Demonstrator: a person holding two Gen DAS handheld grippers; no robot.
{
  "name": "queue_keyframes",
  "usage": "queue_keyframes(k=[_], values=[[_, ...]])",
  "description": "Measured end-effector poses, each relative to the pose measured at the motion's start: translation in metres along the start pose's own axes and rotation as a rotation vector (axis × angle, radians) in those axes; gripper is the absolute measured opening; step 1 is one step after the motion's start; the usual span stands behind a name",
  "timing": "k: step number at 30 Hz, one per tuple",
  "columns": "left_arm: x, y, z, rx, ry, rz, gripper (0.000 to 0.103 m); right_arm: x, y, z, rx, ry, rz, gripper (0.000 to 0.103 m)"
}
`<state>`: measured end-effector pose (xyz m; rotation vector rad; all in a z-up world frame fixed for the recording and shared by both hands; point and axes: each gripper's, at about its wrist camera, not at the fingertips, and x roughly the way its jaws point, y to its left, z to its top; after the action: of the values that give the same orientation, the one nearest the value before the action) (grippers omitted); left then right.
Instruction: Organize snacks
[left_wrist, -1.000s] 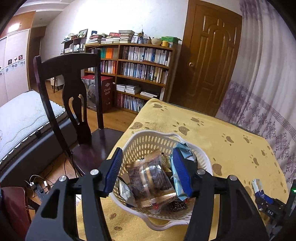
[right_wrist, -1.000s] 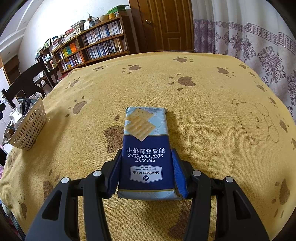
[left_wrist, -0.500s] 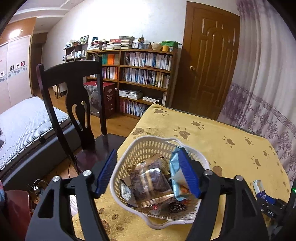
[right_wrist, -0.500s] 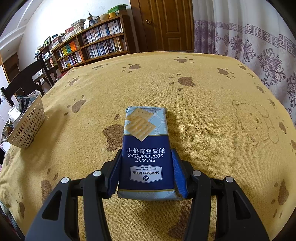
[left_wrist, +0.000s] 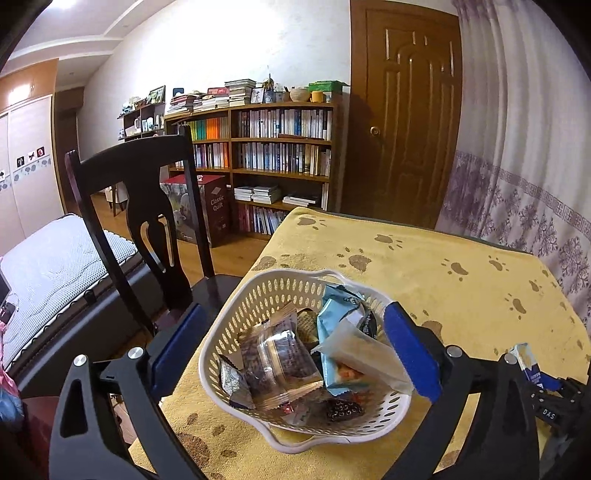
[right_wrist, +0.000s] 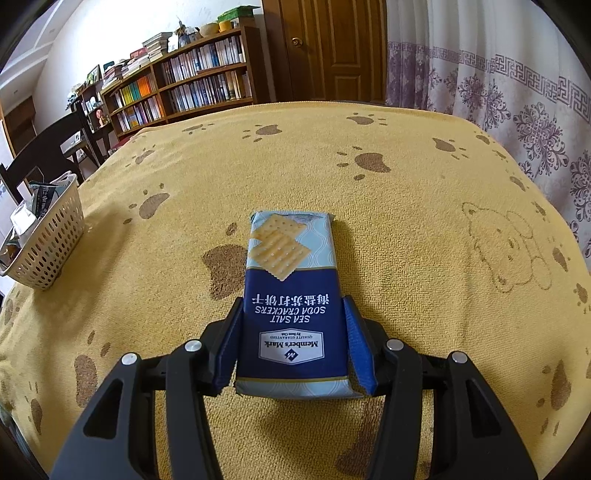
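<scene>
Your basket (left_wrist: 236, 321) w/ snack packets (left_wrist: 280, 354) sits at worktop (right_wrist: 406, 206) left edge; cracker pack (right_wrist: 291, 291) mid-worktop, chair (left_wrist: 147, 221) beyond basket.

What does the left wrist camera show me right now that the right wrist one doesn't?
Only the left wrist: inside the white basket, the wrapped snacks, with the open left gripper straddling it; also a dark chair.
Only the right wrist: the right gripper shut on the sea salt cracker pack, label readable.
Both: basket, cracker pack, yellow paw-print cloth, bookshelf.
</scene>
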<state>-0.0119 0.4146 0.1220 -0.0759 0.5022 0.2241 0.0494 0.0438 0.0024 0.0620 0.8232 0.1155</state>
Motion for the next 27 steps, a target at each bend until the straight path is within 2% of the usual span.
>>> queue_keyframes(k=[9,16,23,27], values=[[-0.004,-0.006,0.001,0.013,-0.011,-0.007,0.098,-0.003,0.002,-0.002,-0.011,-0.008,0.002,0.051],[-0.013,-0.004,-0.001,0.047,-0.025,0.012,0.098,-0.01,0.006,-0.003,-0.001,-0.023,0.071,0.051],[-0.025,0.02,-0.005,0.061,-0.036,0.067,0.098,-0.021,0.019,-0.007,-0.007,-0.04,0.119,0.051],[-0.031,0.034,-0.008,0.058,-0.035,0.07,0.098,-0.026,0.026,-0.01,-0.002,-0.043,0.136,0.051]])
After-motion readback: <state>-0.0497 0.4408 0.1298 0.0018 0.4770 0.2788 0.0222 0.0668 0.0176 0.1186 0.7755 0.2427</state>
